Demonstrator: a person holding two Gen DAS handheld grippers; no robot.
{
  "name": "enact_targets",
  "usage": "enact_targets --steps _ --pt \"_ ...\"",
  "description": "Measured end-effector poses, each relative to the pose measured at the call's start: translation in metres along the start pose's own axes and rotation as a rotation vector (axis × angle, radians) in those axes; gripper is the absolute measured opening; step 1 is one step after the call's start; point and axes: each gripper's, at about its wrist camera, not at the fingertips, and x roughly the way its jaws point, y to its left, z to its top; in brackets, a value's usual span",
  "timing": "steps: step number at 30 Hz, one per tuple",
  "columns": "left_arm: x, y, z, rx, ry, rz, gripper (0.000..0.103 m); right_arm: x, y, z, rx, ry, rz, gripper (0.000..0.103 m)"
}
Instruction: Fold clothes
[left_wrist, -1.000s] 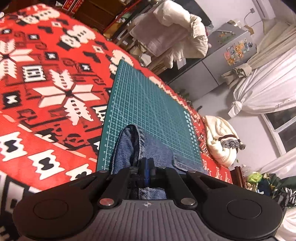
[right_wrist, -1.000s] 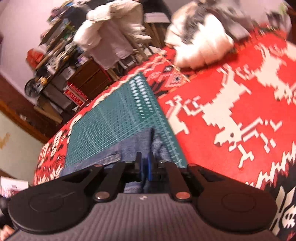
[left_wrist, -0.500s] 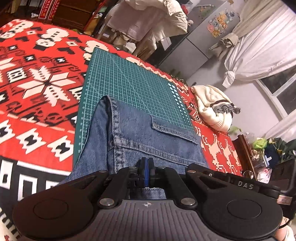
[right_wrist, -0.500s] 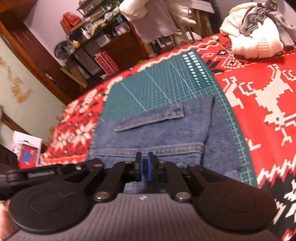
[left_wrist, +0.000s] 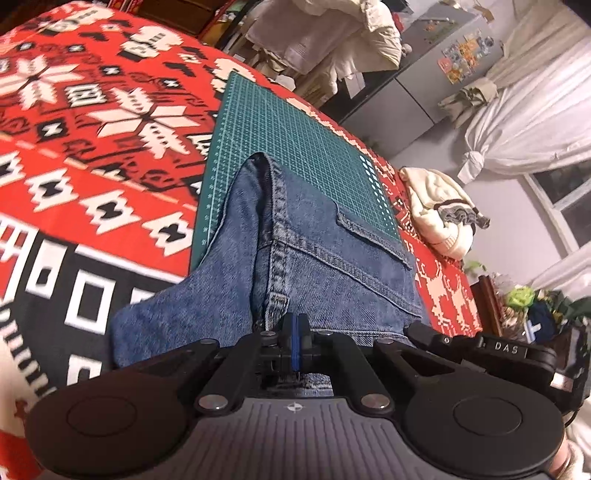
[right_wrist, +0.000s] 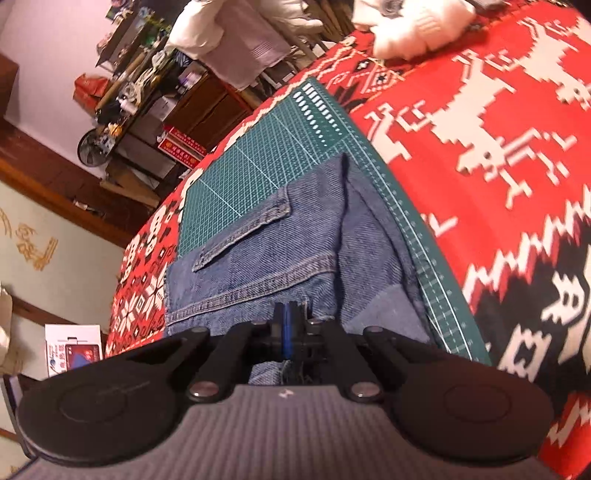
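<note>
Plainly, both tongs were clenched on the denim jeans (left_wrist: 325, 266). The left gripper (left_wrist: 295, 332) had its blue pads pinched together over the waistband edge beside a belt loop, and the right gripper (right_wrist: 290, 325) was nipped onto the same edge near its own loop, with a frayed bit of cloth hanging below the pads.

The jeans lay on the green cutting mat (left_wrist: 295, 140), which sat on the red patterned blanket (left_wrist: 92, 147). In the left wrist view the denim ran from the gripper toward twelve o'clock, a pocket flap (left_wrist: 373, 243) at about one o'clock, and one fold spilling off the mat onto the blanket at nine o'clock. In the right wrist view the pocket flap (right_wrist: 243, 236) stood at eleven o'clock, and the side seam ran to twelve along the mat's ruled edge. A cream garment (left_wrist: 439, 214) lay on the blanket at two o'clock, well apart from the jeans.

By my judgement denim like this was heavy and fairly stiff for cloth; it would hold a crease but drag on the mat and sag between two holds. It was not slippery or fragile. The waistband, thick and stitched, was the soundest place to grip, one hold toward each end so the fold could come over square.
</note>
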Motion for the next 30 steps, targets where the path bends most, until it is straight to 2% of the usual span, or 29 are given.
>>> enact_targets --steps 4,5,8,12,13,16,19,21,26,28,30 --pt "-0.009 0.003 -0.004 -0.032 -0.017 -0.003 0.002 -0.009 0.000 -0.004 0.001 -0.027 -0.002 0.000" --pt "-0.012 0.002 -0.005 -0.031 -0.027 0.001 0.002 -0.011 0.005 -0.005 -0.023 -0.045 -0.001 0.008" --pt "-0.017 0.000 -0.006 -0.027 -0.048 0.011 0.002 -0.013 0.025 -0.005 -0.130 -0.079 0.037 0.009" --pt "-0.015 0.005 -0.006 -0.048 -0.044 0.009 0.002 0.013 0.048 -0.011 -0.226 -0.024 0.100 0.009" --pt "-0.015 0.007 -0.006 -0.058 -0.043 0.005 0.002 0.021 0.050 -0.012 -0.225 -0.003 0.111 0.009" --pt "-0.015 0.008 -0.007 -0.071 -0.042 0.005 0.002 0.033 0.047 -0.016 -0.227 0.022 0.108 0.000" --pt "-0.015 0.008 -0.007 -0.071 -0.040 0.008 0.003 0.033 0.035 -0.012 -0.155 0.030 0.119 0.000" --pt "-0.015 0.008 -0.007 -0.069 -0.040 0.010 0.003 0.028 0.027 -0.010 -0.119 0.010 0.078 0.000" --pt "-0.018 0.007 -0.009 -0.067 -0.043 0.021 0.003 0.015 0.013 -0.009 -0.070 -0.003 0.045 0.000" --pt "-0.023 0.009 -0.010 -0.076 -0.053 0.037 0.003 0.010 0.011 -0.010 -0.064 -0.015 0.035 0.000" --pt "-0.027 0.013 -0.010 -0.099 -0.056 0.089 0.002 0.004 0.007 -0.009 -0.030 -0.031 0.031 0.000"
